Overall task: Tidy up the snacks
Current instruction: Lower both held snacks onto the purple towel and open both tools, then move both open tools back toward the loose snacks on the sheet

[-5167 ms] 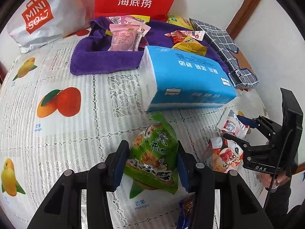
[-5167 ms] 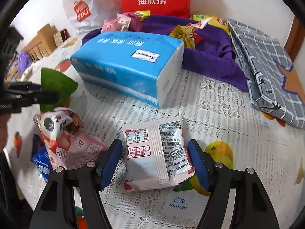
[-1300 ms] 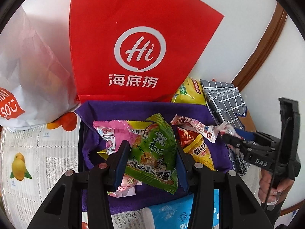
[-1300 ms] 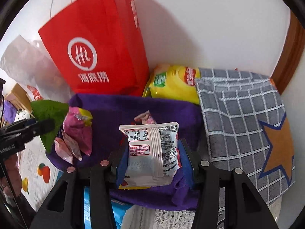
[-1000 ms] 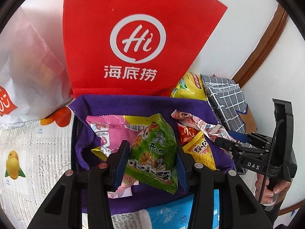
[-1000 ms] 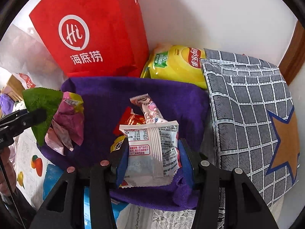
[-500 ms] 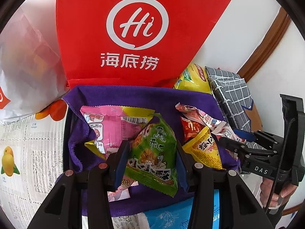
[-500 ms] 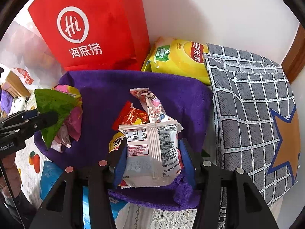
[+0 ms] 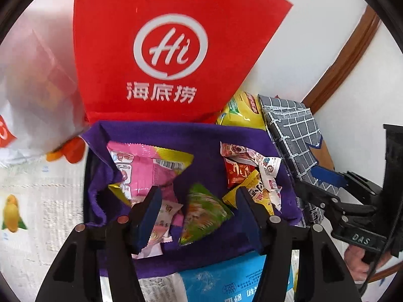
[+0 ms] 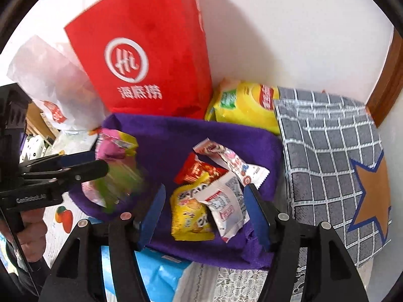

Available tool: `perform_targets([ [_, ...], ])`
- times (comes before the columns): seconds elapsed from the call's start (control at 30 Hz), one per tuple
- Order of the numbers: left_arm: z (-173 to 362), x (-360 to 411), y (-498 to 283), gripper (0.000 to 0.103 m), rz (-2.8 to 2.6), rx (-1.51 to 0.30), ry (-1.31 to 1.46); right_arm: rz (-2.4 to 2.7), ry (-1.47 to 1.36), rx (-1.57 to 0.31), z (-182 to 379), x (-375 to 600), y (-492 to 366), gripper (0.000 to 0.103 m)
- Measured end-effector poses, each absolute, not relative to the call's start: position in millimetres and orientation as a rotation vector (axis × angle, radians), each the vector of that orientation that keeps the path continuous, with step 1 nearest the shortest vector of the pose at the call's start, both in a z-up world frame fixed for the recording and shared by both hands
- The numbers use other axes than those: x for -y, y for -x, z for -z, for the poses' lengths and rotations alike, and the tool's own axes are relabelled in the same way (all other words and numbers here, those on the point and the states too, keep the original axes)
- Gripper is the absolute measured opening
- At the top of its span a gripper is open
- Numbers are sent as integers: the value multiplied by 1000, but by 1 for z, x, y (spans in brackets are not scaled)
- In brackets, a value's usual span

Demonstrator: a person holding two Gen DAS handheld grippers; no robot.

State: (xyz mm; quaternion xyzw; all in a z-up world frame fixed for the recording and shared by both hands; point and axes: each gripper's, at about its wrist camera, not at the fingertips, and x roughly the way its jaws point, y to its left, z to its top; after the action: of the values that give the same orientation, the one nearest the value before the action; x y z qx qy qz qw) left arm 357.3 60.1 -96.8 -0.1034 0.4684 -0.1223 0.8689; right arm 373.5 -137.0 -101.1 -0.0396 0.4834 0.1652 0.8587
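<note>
A purple cloth basket (image 9: pixel 181 136) (image 10: pixel 171 136) holds several snack packets. My left gripper (image 9: pixel 197 209) is open above it; the green packet (image 9: pixel 204 214) is blurred between and below its fingers, loose over the basket. It also shows blurred in the right wrist view (image 10: pixel 121 183). My right gripper (image 10: pixel 204 209) is open above the basket's right part; the white packet (image 10: pixel 224 206) lies loose on a yellow packet (image 10: pixel 189 214). Pink packets (image 9: pixel 146 173), a red packet (image 10: pixel 199 171) and a long white-pink packet (image 10: pixel 231 163) lie in the basket.
A red Hi paper bag (image 9: pixel 163 50) stands behind the basket, a white plastic bag (image 9: pixel 30 88) to its left, a yellow chip bag (image 10: pixel 244 105) and a grey checked folded box (image 10: pixel 332 156) to the right. A blue tissue pack (image 9: pixel 234 279) lies in front.
Both grippers have opened over the purple basket. The green packet has dropped out of the left one, and the white packet out of the right one onto the snacks.
</note>
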Motion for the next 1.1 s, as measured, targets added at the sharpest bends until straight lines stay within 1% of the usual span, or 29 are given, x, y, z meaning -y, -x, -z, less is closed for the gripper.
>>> perform_targets([
  [0.27, 49, -63, -324, 59, 265, -889, 207, -325, 88, -971, 80, 138, -327, 64],
  [0.43, 41, -70, -289, 59, 242, -882, 191, -328, 60, -943, 72, 145, -292, 64],
  [0.73, 55, -83, -221, 59, 189, -909, 176, -350, 34, -921, 80, 142, -229, 64],
  [0.87, 66, -85, -197, 59, 178, -926, 188, -351, 28, -931, 88, 140, -208, 59],
  [1.1, 75, -88, -160, 59, 167, -937, 183, -366, 26, -922, 95, 138, -176, 59],
])
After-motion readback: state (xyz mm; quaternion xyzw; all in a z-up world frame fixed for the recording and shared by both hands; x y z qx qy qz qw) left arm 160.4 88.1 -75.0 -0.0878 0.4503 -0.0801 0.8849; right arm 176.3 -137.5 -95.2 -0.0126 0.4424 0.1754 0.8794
